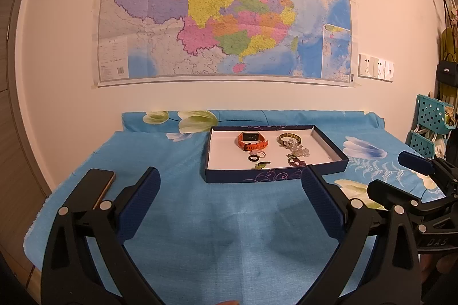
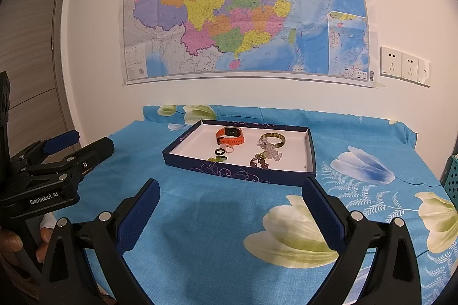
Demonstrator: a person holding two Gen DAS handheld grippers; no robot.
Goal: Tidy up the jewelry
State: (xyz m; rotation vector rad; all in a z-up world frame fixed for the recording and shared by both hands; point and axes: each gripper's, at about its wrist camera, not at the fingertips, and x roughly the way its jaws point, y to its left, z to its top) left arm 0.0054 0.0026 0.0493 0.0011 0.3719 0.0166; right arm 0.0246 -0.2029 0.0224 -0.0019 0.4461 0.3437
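A shallow dark blue box (image 1: 274, 175) (image 2: 237, 170) with a white floor sits at the back of the table. In it lie an orange watch (image 1: 252, 141) (image 2: 230, 136), a green-brown bangle (image 1: 289, 135) (image 2: 274, 135), a black ring (image 1: 249, 158) beside a white ring (image 1: 262, 153), and beaded bracelets (image 1: 297, 154) (image 2: 264, 157). My left gripper (image 1: 230, 184) (image 2: 86, 144) is open and empty, hovering short of the box's front wall. My right gripper (image 2: 230, 187) (image 1: 398, 176) is also open and empty, a little nearer and to the right of the box front.
A blue floral cloth (image 1: 223, 219) covers the table. A dark phone (image 1: 94, 187) lies near the table's left edge. A teal basket rack (image 1: 432, 116) stands at the right. A map (image 1: 226, 7) and wall sockets (image 2: 403, 66) are behind. A hand (image 2: 11, 245) holds the left gripper.
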